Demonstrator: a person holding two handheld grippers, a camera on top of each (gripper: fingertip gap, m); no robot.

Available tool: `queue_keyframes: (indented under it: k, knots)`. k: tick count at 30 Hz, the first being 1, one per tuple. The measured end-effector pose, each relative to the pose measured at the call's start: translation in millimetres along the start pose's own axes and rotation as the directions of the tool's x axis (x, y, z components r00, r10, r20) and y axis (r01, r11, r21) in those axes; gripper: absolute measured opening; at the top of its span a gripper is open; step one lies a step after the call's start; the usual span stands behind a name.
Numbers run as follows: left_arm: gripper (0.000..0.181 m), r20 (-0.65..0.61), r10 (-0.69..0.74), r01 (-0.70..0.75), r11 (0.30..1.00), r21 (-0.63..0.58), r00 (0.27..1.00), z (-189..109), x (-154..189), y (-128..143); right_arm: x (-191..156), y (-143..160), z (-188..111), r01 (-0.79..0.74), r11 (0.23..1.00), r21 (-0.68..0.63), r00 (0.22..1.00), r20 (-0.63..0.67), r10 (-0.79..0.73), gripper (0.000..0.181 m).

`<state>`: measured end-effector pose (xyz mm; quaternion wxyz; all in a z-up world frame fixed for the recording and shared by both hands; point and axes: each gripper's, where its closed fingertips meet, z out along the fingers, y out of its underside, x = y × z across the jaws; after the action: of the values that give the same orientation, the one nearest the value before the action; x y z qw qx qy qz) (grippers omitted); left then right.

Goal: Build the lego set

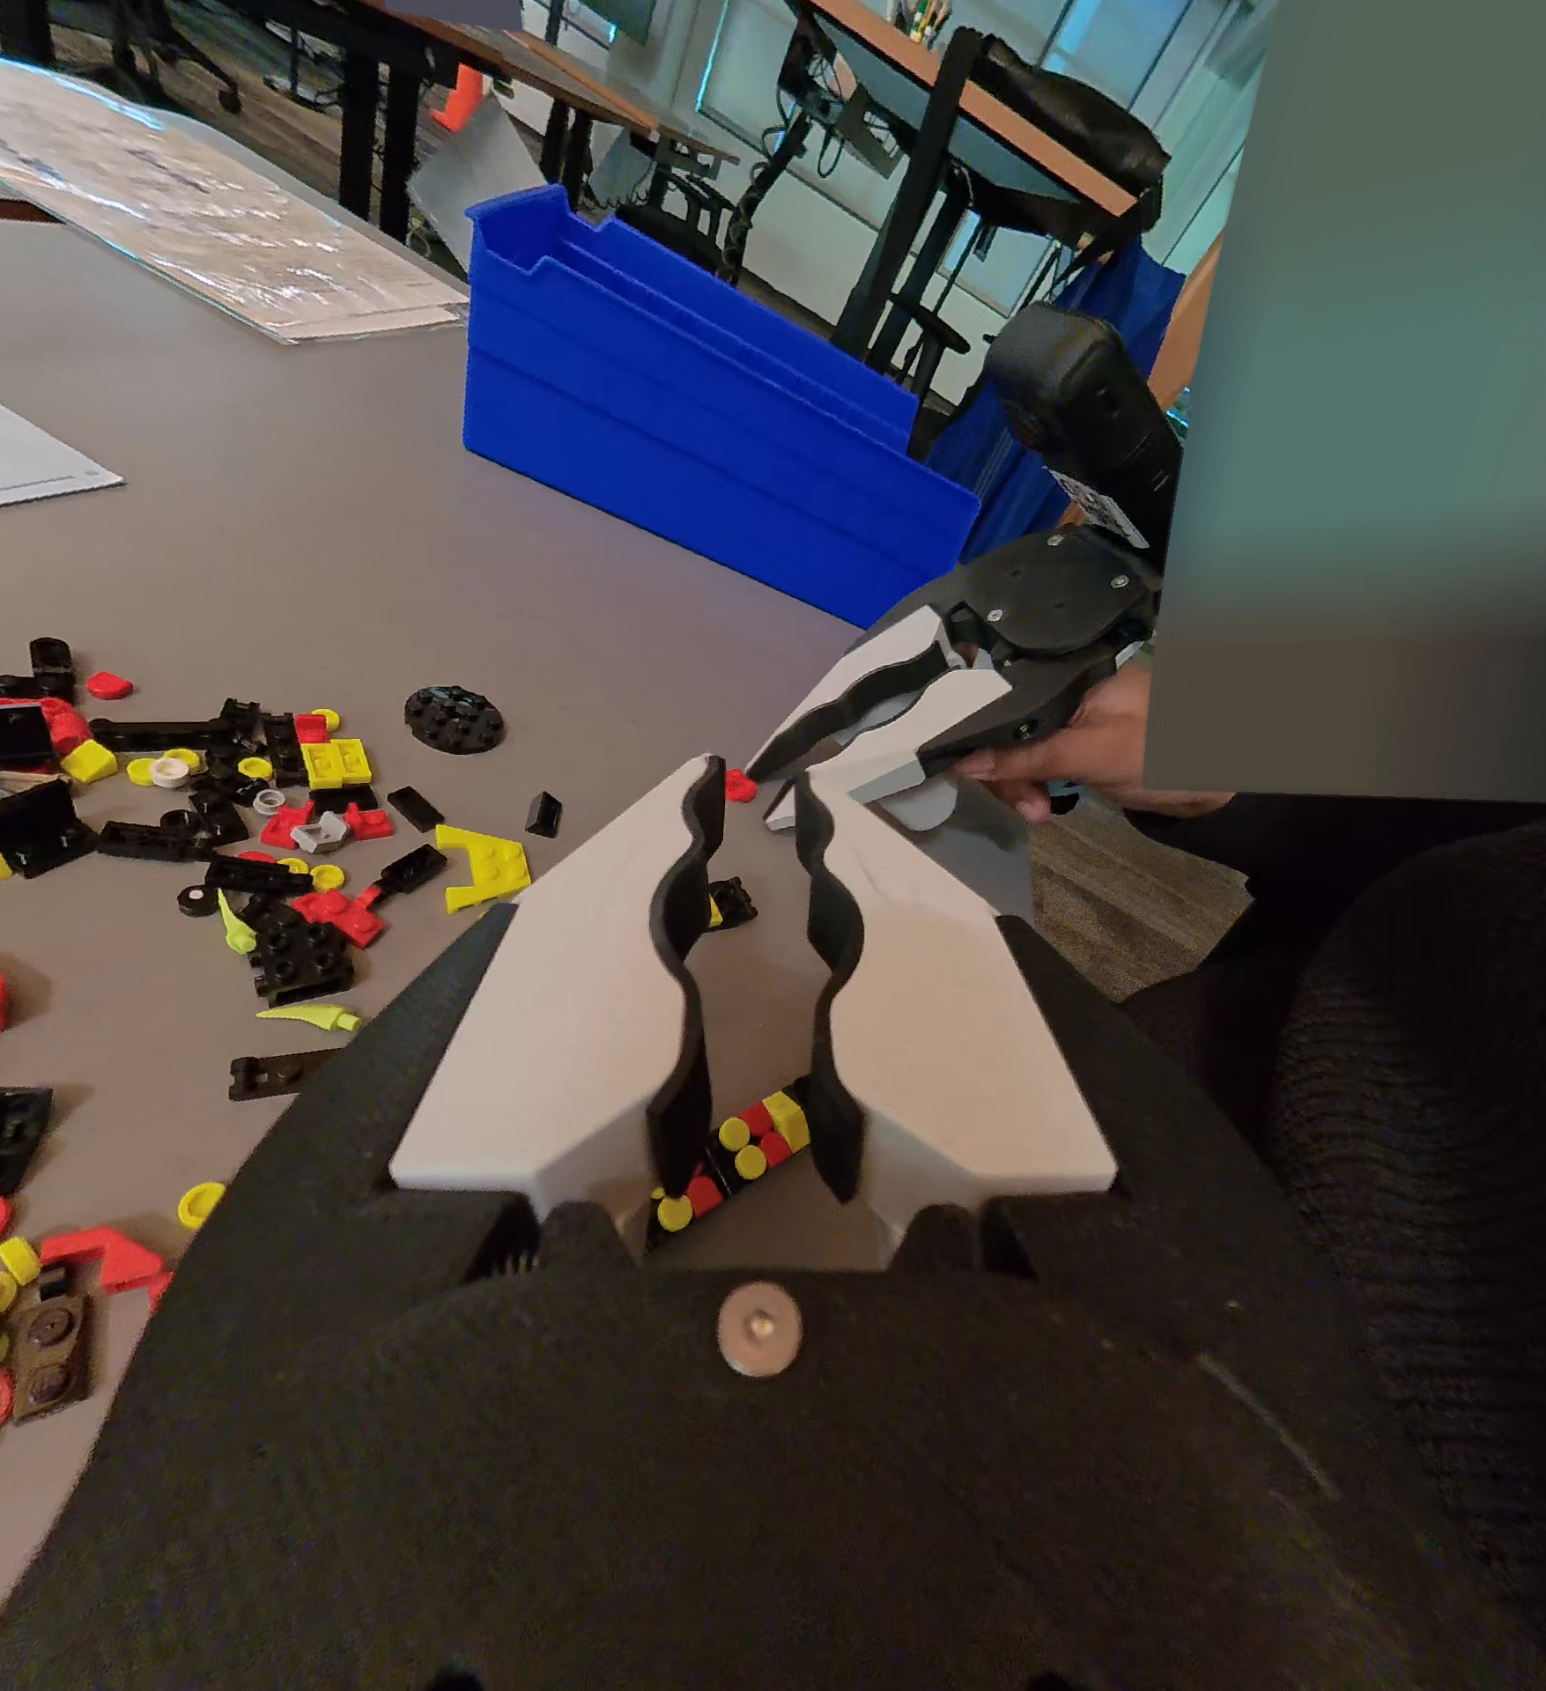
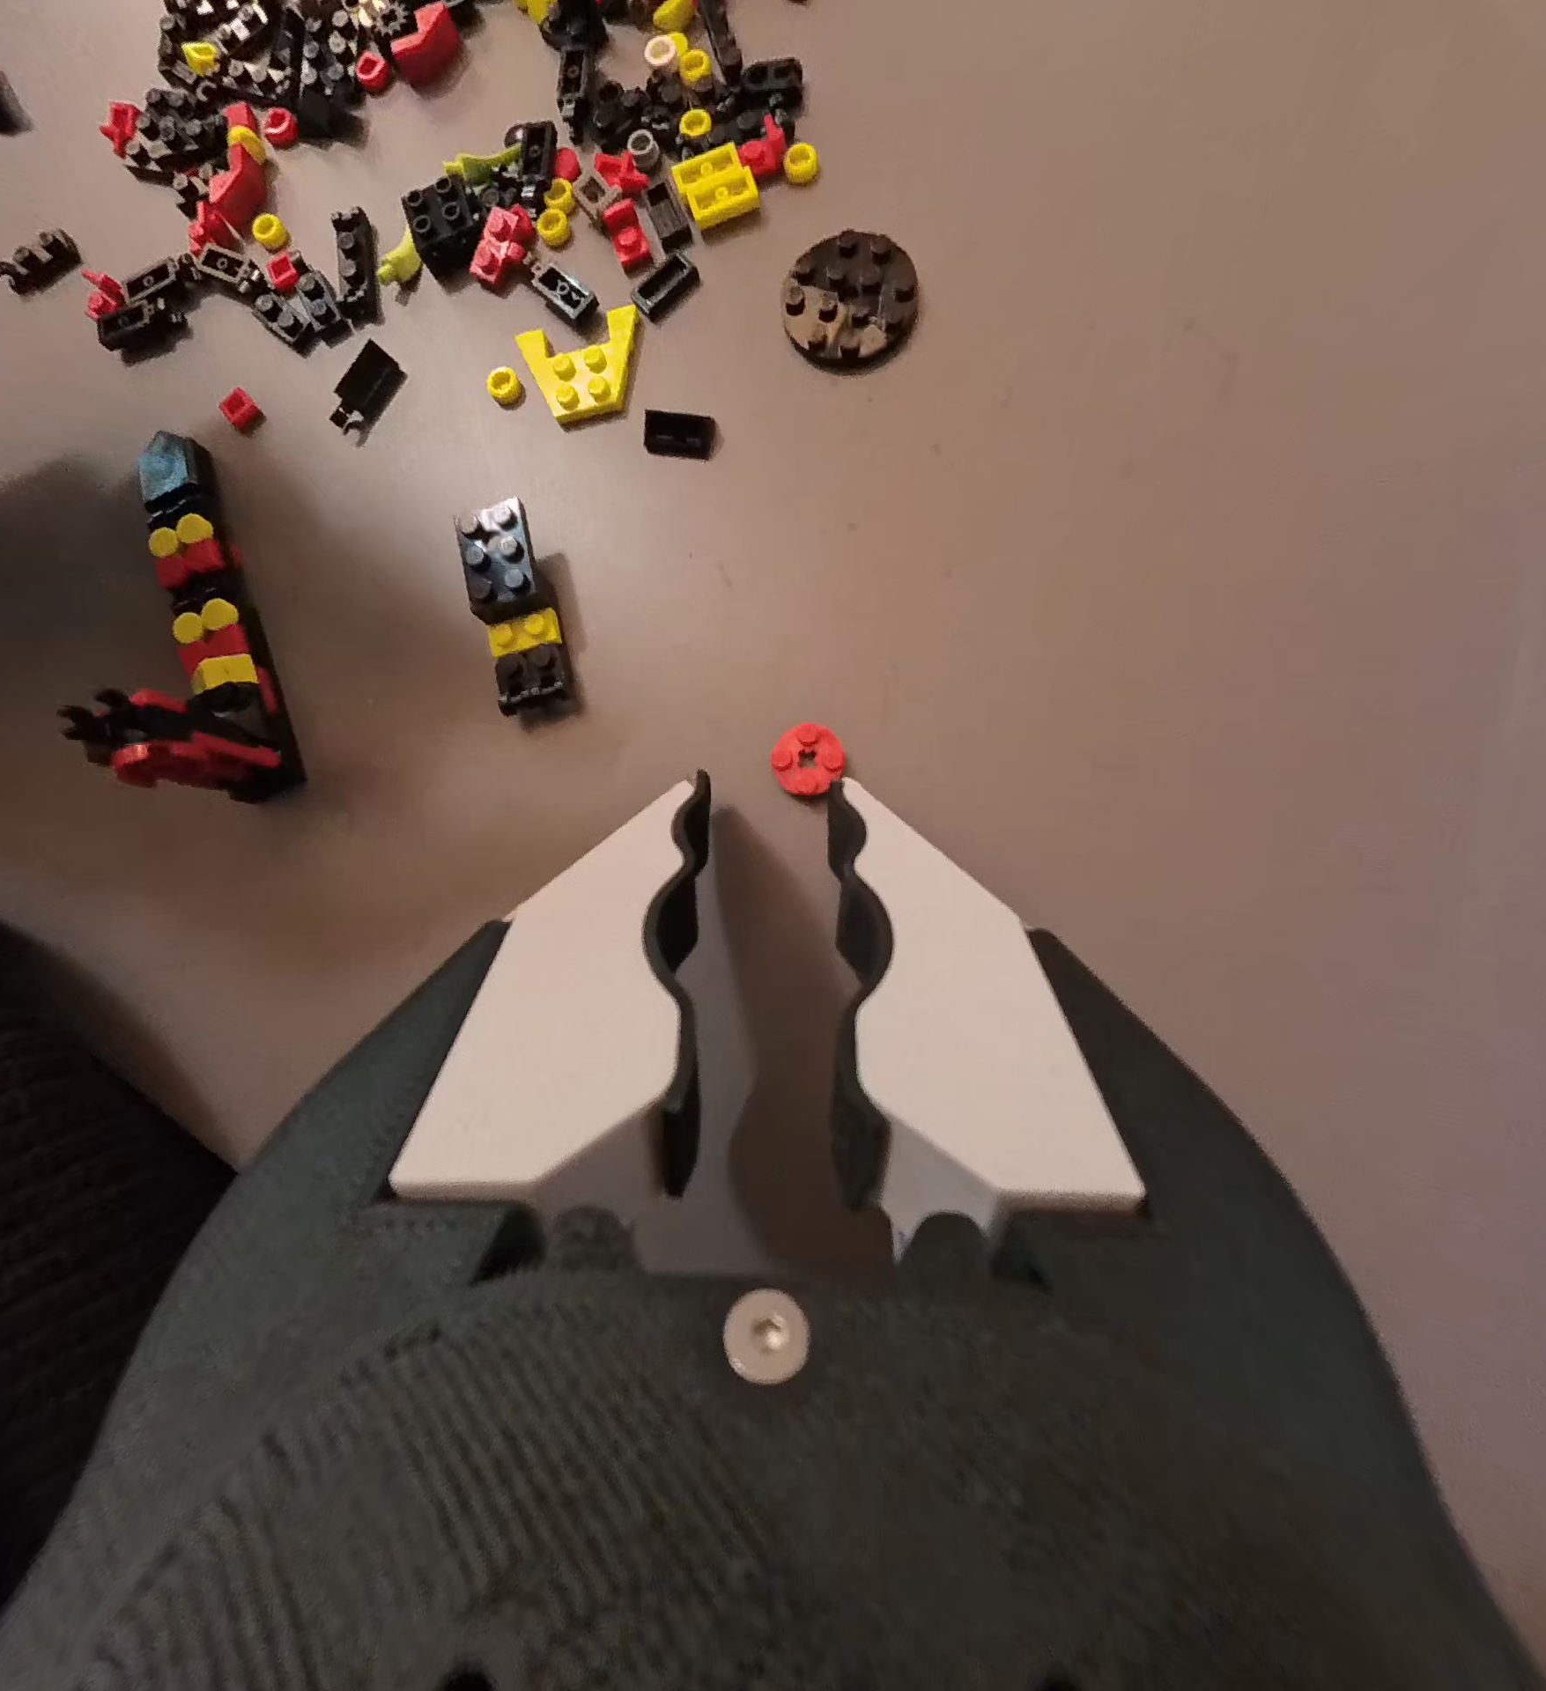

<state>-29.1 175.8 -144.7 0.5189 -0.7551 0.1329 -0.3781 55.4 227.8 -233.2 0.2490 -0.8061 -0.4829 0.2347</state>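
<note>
Two grippers over one grey table [image 2: 1208,457], both with jaws apart and nothing between them. Largest item in view: blue bin [image 1: 686,403] at the far edge, then the loose-brick pile [image 2: 476,165], then the long black-red-yellow sub-assembly [image 2: 201,640] and a shorter black-yellow one [image 2: 517,608] beside it.

Right gripper [image 2: 769,791] nearest the small red round plate [image 2: 807,759]; plate lies flat, studs up, just ahead of the tips and offset toward the right finger [image 2: 924,961], touching or almost touching its tip. No long axis, so approach angle is free. Judgement: a small shift right centres it.

Left gripper [image 1: 755,787] hovers above the long sub-assembly, mostly hidden under its fingers. Red plate only part-visible in the left wrist view
</note>
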Motion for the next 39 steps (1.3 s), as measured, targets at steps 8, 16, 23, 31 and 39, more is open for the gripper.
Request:
queue_keyframes:
  k: [8, 16, 23, 31, 39]
  knots:
    - [0.013, -0.013, 0.000, 0.000, 1.000, -0.005, 1.000, 1, 3, 1, 8, -10, 10, 0.095, 0.995, 0.003, 0.992, -0.082, -0.095, 0.025]
    - [0.013, -0.022, 0.006, -0.006, 1.000, -0.003, 1.000, 1, 6, 0, 14, -15, 13, 0.093, 0.996, 0.015, 0.991, -0.096, -0.091, 0.024]
    - [0.013, -0.019, 0.019, -0.020, 1.000, -0.004, 1.000, 0, 7, 0, 11, -16, 12, 0.125, 0.992, 0.014, 0.987, -0.104, -0.123, 0.020]
    - [0.013, -0.014, 0.030, -0.030, 1.000, -0.009, 0.999, 0, 7, 1, 7, -18, 9, 0.129, 0.991, 0.033, 0.988, -0.085, -0.126, 0.024]
    - [0.013, 0.010, 0.049, -0.049, 0.998, -0.027, 0.999, 0, 1, 4, -2, -28, 2, 0.113, 0.988, 0.106, 0.994, -0.021, -0.112, 0.032]
